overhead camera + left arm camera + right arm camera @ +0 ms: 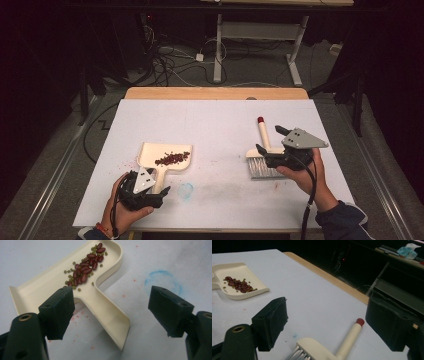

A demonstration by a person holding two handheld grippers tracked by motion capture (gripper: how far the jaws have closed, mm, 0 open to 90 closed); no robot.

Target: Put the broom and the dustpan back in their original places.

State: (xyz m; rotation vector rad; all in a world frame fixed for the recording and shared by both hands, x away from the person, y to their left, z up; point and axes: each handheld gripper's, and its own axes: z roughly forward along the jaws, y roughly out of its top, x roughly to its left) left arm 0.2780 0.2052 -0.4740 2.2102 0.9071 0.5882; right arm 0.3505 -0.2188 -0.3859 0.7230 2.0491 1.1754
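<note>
White table cover (215, 125) is carrying the dustpan (165, 157) with beans (172, 158); the left gripper (111, 312) is waiting released astride its handle, so closing squarely looks wise; the right gripper (327, 325) is hanging open over the brush (329, 346).

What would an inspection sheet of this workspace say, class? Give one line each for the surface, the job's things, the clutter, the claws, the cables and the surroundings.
Surface: white table top with a wooden far edge, faint red specks and a blue ring mark.
Job's things: cream dustpan lying flat, holding red beans and small green ones; brush lying flat, its red-tipped handle pointing away.
Clutter: nothing seen beyond the stains.
Claws: left claw open, astride the dustpan handle; right claw open over the brush.
Cables: one trails from the right claw; a tangle on the floor.
Surroundings: dark room, another table's white legs behind.
</note>
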